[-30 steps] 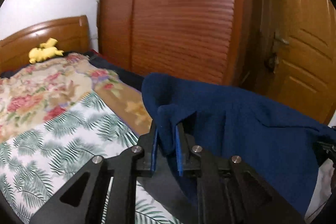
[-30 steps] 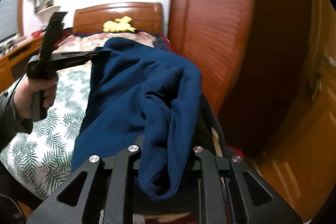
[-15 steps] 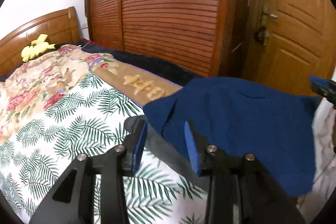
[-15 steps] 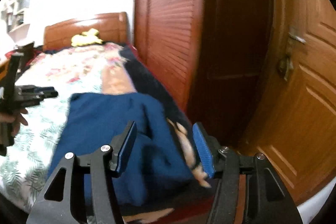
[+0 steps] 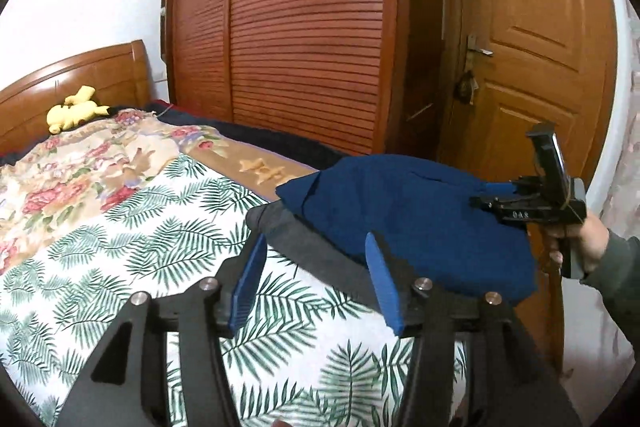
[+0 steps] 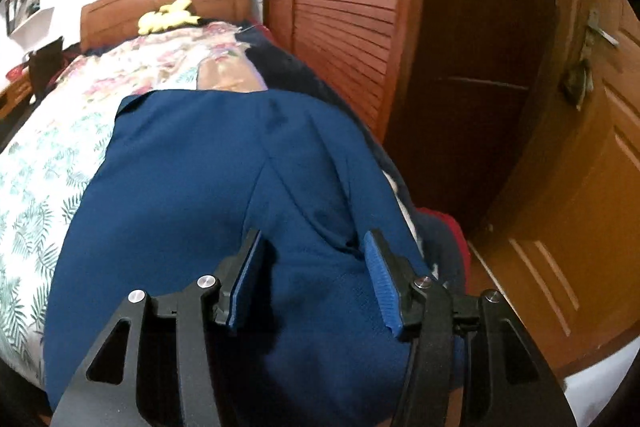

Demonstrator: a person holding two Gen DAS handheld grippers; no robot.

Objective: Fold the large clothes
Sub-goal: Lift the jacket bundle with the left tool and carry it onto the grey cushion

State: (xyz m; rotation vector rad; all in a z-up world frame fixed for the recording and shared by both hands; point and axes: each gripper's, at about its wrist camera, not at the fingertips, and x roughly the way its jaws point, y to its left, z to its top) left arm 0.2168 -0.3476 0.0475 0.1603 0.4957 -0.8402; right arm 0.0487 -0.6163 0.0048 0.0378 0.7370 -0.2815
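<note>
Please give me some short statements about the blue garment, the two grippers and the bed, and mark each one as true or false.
1. The jaws of the left gripper are open and hold nothing. True.
2. The right gripper is clamped shut on the blue garment. False: its jaws stand open over the cloth.
3. The blue garment lies on the bed, partly over a grey garment. True.
4. A red toy sits by the headboard. False: the toy is yellow.
5. The door is painted white. False: it is brown wood.
</note>
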